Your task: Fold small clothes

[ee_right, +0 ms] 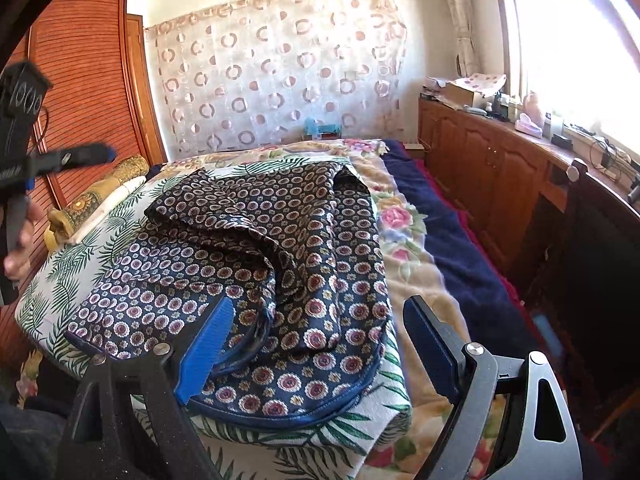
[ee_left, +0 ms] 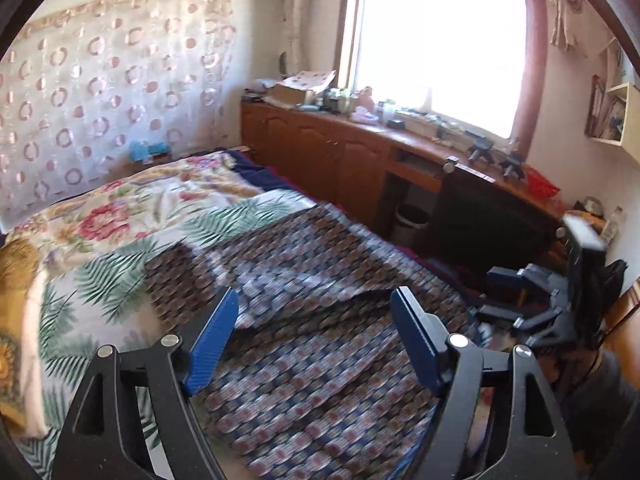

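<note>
Navy medallion-print garment point(ee_right: 256, 264) lies crumpled on the palm-leaf patterned white sheet point(ee_right: 72, 264). My right gripper point(ee_right: 320, 344) hovers over its near hem, jaws spread, empty. My left gripper point(ee_left: 314, 334) likewise gapes above it.

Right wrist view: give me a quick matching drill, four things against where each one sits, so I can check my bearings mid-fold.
Things:
1. patterned garment
2. gold bolster
3. navy blanket
4. left hand-held gripper

Places:
A. far left, in front of the wooden wardrobe
B. crumpled on the palm-leaf sheet
C. along the bed's right edge
D. left end of the bed, beside the sheet

Pairs: 1-B, 2-D, 3-C, 4-A
</note>
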The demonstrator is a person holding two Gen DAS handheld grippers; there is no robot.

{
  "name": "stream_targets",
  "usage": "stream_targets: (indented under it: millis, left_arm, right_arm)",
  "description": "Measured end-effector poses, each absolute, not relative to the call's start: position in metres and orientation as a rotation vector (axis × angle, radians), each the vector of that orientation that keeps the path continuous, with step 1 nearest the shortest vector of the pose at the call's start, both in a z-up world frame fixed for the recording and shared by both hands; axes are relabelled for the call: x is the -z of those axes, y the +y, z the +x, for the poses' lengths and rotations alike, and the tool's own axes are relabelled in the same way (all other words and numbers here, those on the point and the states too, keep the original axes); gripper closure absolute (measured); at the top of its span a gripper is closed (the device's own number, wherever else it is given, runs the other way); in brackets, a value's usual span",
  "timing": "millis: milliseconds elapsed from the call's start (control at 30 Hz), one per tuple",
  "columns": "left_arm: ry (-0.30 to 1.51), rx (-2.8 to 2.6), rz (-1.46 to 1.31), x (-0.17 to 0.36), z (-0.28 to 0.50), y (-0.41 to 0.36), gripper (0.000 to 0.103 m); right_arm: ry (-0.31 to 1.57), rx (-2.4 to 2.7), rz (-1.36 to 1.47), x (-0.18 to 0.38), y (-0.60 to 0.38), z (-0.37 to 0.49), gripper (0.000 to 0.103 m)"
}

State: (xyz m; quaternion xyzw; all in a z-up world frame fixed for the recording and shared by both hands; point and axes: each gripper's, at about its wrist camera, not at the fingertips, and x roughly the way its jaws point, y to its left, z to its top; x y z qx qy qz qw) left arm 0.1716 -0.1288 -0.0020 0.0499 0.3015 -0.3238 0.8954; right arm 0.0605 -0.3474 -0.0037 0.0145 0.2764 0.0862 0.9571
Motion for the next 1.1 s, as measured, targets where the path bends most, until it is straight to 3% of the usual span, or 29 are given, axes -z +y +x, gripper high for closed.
stream_targets:
  millis: [500,1100]
  left_arm:
    - [0.703,0.459,0.002,0.051,0.173,-0.037,0.024]
    - [0.657,0.397,-0.029,0.052,0.159,-0.003,0.024]
  right_arm:
    - [0.587,-0.249,-0.050,-0.008,-0.297,0.110,0.015]
    - [0.619,-0.385,-0.188,-0.024,-0.205,0.160,0.015]
